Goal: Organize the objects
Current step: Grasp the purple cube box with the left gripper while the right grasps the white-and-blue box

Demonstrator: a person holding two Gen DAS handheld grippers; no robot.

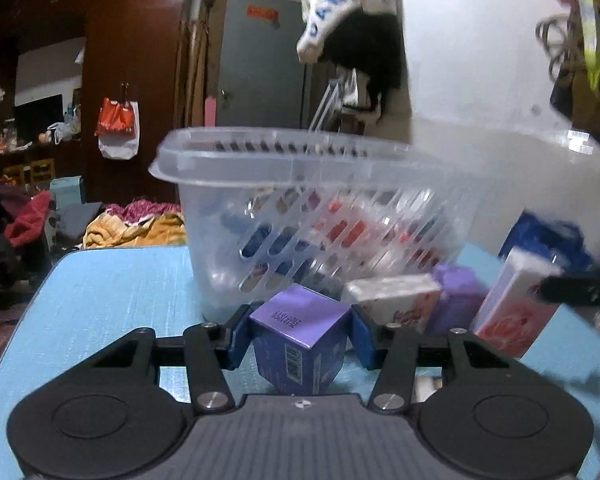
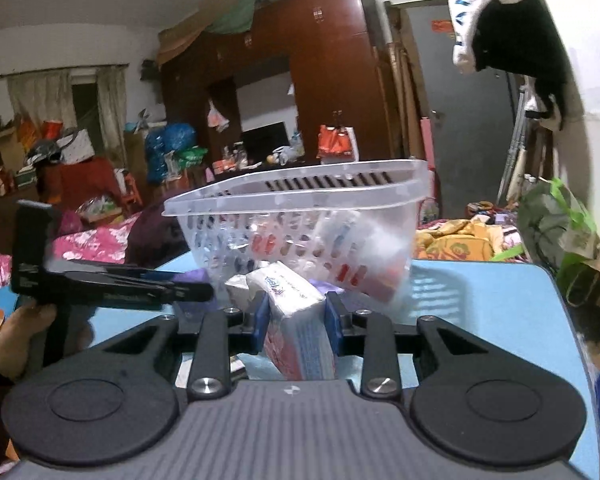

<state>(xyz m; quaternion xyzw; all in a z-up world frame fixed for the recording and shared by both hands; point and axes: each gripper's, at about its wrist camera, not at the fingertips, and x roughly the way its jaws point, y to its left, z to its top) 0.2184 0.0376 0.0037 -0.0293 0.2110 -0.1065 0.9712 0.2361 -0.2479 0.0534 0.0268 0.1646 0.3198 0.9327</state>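
One clear plastic basket [image 1: 300, 184] with slotted walls and a broad rim stands on the light blue worktop [image 1: 112, 292], and it serves as the landmark here. Inside it, seen through the slots, lie several red, white and blue packets, too blurred to count.

Just in front of the basket, the left gripper [image 1: 300, 336] pinches one purple box [image 1: 300, 340] between its blue pads; the box is a glossy cardboard cube turned edge-on, with a barcode on one face. To the right of it, also in front of the basket, lie one white carton [image 1: 396, 300], one small purple box [image 1: 456, 292] and one white and pink pack [image 1: 516, 304].

From the right wrist, the right gripper [image 2: 296, 320] is pressed onto that soft, film-wrapped white and pink pack [image 2: 296, 320], directly before the basket [image 2: 300, 200]. The left gripper [image 2: 192, 290] shows to the left of the basket, held by a hand [image 2: 20, 332].
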